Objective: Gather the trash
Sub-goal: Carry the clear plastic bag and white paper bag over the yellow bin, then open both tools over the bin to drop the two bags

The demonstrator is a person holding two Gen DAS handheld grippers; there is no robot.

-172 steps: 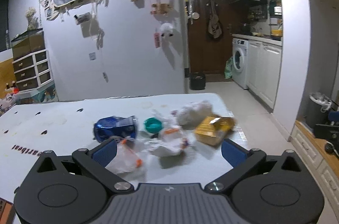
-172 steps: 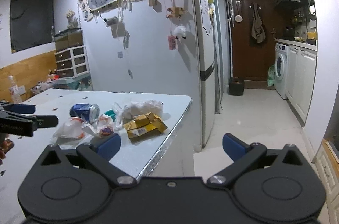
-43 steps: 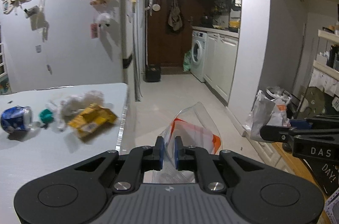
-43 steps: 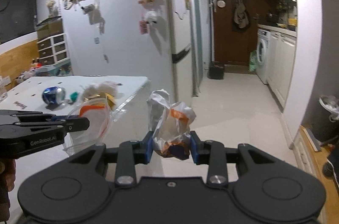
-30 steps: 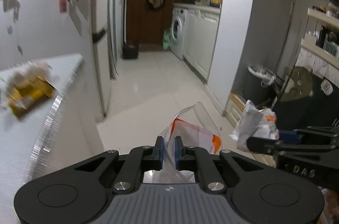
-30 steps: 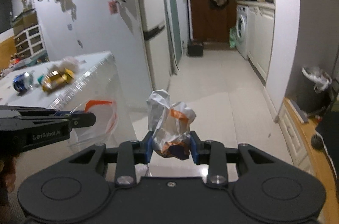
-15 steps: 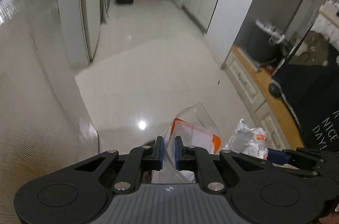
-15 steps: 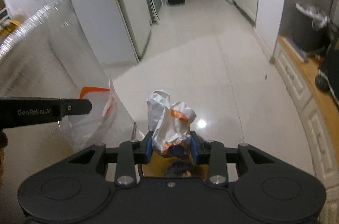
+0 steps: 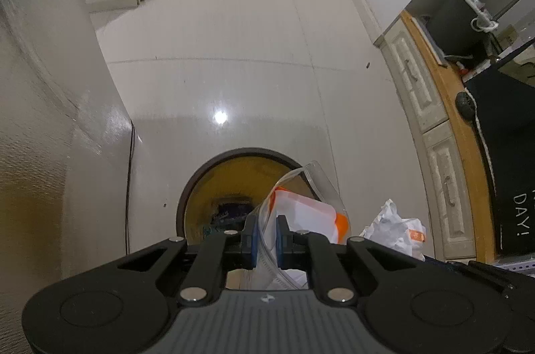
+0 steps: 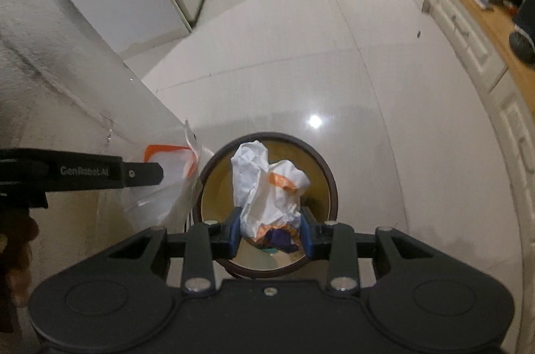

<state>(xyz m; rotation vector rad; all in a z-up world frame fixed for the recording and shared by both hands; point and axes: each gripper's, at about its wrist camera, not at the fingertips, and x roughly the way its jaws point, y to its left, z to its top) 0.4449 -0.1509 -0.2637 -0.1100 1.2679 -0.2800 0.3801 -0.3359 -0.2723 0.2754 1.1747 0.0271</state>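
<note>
Jaws, right gripper (image 10: 270,235): clamped on crumpled white-and-orange wrapper (image 10: 267,183), poised above round brown-rimmed bin (image 10: 329,173) for dropping. Left gripper (image 9: 265,242): I pinch clear orange-striped plastic bag (image 9: 301,210) at the bin's rim.

"GenRobot.AI" is printed in pale letters along the side of the left gripper (image 10: 143,175), which reaches in level just beside the round bin (image 10: 329,176) in the right wrist view. In the left wrist view, white letters "DAY!" stand on a black panel (image 9: 511,186), well apart from the bin (image 9: 182,203) and past the wooden ledge; a stroke of a cut-off line above it cannot be read.
</note>
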